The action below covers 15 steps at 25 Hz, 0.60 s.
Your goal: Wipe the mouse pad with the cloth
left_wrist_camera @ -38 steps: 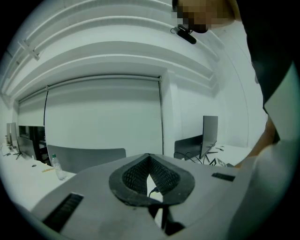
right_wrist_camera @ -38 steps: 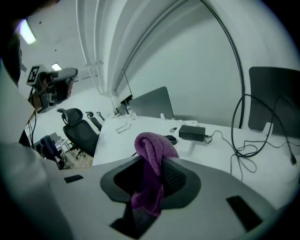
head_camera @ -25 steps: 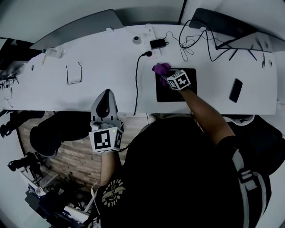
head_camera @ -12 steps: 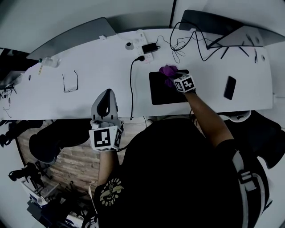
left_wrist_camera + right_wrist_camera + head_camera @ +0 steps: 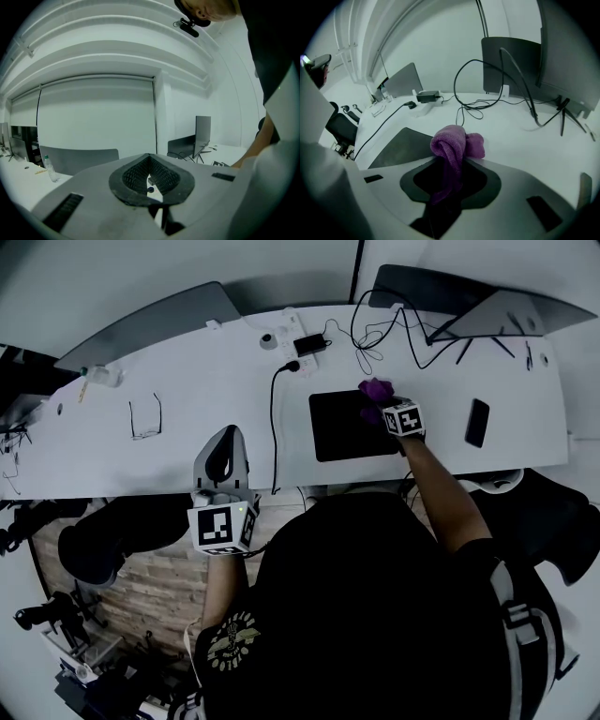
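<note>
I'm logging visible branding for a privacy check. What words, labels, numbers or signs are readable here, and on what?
None can be read.
Marker cubes: black-and-white squares only, no letters.
Sleeve emblem: too small to read.
Phone, cloth, mouse pad: no print shows.

2 grippers (image 5: 223,435) (image 5: 382,407), 1 cloth (image 5: 375,389), 1 mouse pad (image 5: 339,430)

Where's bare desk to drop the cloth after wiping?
Widest bare patch: desk between the glasses and the black cable. A narrower strip lies between the mouse pad and the phone. The back edge is crowded with the power strip and tangled cables.
</note>
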Tool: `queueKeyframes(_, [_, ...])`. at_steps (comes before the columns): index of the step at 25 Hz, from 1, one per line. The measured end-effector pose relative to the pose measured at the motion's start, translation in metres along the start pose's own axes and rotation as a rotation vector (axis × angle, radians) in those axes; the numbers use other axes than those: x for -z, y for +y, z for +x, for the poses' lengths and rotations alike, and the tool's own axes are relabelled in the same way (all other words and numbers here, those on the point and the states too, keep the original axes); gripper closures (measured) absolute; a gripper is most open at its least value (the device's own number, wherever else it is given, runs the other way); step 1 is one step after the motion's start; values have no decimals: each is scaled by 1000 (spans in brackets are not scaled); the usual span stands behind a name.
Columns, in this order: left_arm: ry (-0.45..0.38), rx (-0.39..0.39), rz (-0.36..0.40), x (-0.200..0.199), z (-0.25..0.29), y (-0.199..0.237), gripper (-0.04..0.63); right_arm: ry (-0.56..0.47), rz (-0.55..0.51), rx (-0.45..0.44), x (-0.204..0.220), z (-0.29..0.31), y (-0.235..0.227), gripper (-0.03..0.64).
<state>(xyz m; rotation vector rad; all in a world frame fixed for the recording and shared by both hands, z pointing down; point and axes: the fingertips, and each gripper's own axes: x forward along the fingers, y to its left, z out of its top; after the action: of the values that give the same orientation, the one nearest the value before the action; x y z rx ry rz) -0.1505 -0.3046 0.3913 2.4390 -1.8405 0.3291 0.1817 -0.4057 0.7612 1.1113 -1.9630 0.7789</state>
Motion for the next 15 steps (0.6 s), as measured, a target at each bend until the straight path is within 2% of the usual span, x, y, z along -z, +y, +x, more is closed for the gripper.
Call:
queueKeyframes(2, [6,3,0,1,-2,0,594,-15,-5,22,-3,-10,-2,511])
queueKeyframes(6, [-2,10,8,-2,-9,3,594,-94,-75,-17,-24,-40,30,511])
queueKeyframes(10, [-13,3,2,1,-22,12,594,-153,-97,-117,-36,-61,85,511])
queueKeyframes(15, [-2,14,7,8,-40,15,594,-109,-169,-229,-20,-54,154,511])
